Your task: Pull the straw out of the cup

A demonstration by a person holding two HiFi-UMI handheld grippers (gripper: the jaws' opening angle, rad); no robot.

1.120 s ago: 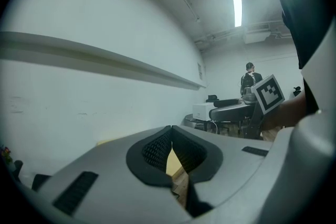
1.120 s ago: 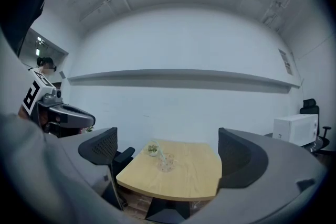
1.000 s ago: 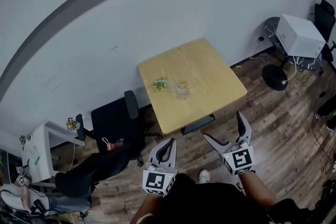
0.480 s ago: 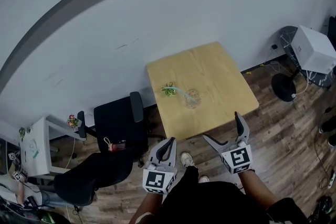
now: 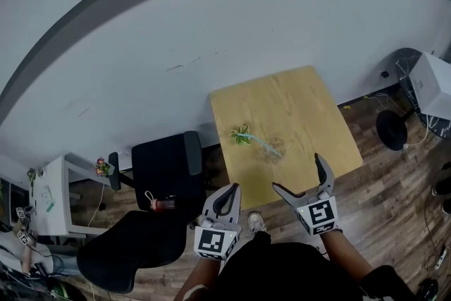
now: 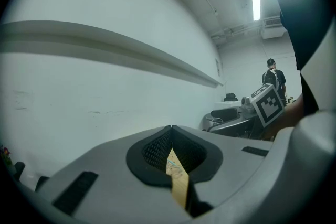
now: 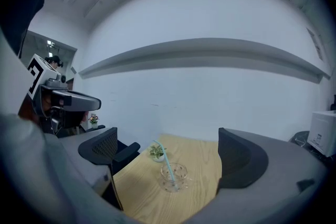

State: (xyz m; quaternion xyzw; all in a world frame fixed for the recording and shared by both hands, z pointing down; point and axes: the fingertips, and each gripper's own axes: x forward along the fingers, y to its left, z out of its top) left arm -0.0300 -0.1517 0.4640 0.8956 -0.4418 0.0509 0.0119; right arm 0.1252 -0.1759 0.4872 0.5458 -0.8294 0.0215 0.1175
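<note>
A light wooden square tabletop [image 5: 303, 106] is seen from above, set against a white wall [image 5: 176, 32]. A clear glass cup [image 5: 274, 149] is stood on it, toward the edge nearest the person. A pale blue straw [image 5: 259, 142] is held in the cup, tilted so that its upper end leans toward a small green potted plant [image 5: 241, 134], which is placed just beside the cup. A black office chair [image 5: 165, 169] is parked at the tabletop's left side, on a wood-patterned floor [image 5: 394, 187].

Both claws are held low in front of the person, well apart from the cup. The left claw [image 5: 229, 192] is closed: in the left gripper view its two jaws [image 6: 171, 131] are pressed together at the tips, only a thin slit is left lower down, and nothing is gripped. The right claw [image 5: 298, 173] is spread wide and nothing is held in it. In the right gripper view the cup [image 7: 175, 178], the straw [image 7: 167, 165] and the plant [image 7: 156, 153] are framed in the gap between its jaws [image 7: 170, 152], farther off on the tabletop [image 7: 199, 152] and untouched. The straw is still in the cup.
</note>
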